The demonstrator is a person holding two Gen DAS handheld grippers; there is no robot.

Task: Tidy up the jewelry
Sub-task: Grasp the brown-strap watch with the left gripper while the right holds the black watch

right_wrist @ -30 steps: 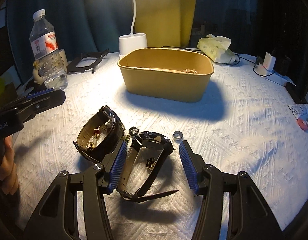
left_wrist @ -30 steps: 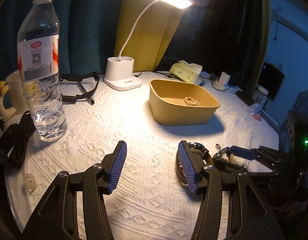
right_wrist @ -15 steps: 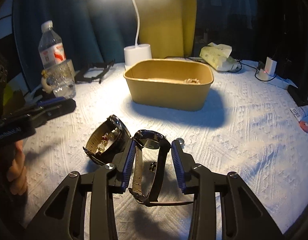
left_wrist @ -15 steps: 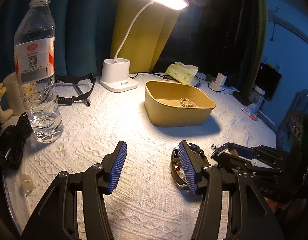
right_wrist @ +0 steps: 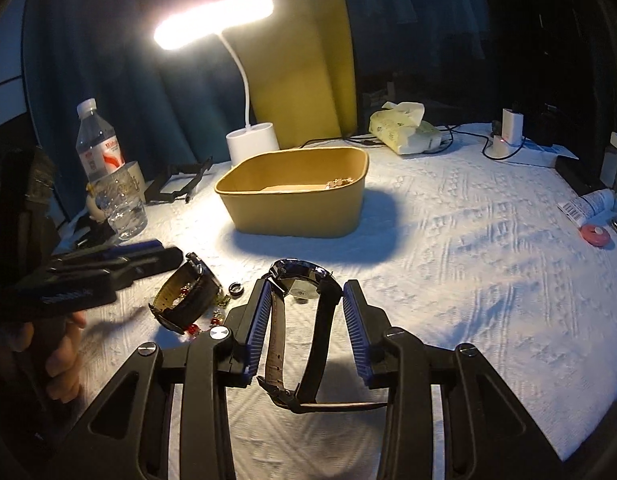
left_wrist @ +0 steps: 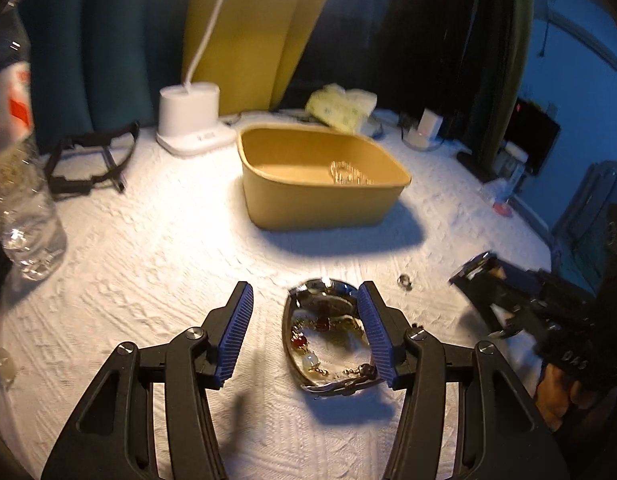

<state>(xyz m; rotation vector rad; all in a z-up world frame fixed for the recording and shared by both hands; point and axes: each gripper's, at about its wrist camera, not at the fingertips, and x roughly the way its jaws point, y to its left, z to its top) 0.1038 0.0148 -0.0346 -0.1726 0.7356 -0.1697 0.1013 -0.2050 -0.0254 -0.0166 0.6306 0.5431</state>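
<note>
- The right gripper [right_wrist: 304,322] has closed in since a second ago: its blue-padded fingers [right_wrist: 257,320] now pinch the black leather-strap wristwatch [right_wrist: 304,284], lifted off the white textured cloth [right_wrist: 468,280].
- The left gripper [left_wrist: 304,334] has shifted right; its fingers, spread wide, now flank the silver-cased watch with beaded bracelet inside [left_wrist: 328,340] on the cloth.
- A small silver ring [left_wrist: 404,280] lies just beyond.
- Farther back sits the tan rectangular paper bowl [left_wrist: 320,200], holding a gold chain [left_wrist: 346,172].

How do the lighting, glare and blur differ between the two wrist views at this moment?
Left wrist view: the water bottle and yellow box are smeared by motion blur, and the lamp head is cropped into glare at the top edge. Right wrist view: sharper, the desk lamp blown out white, the box casting a hard shadow rightward; fisheye bends both frames.
</note>
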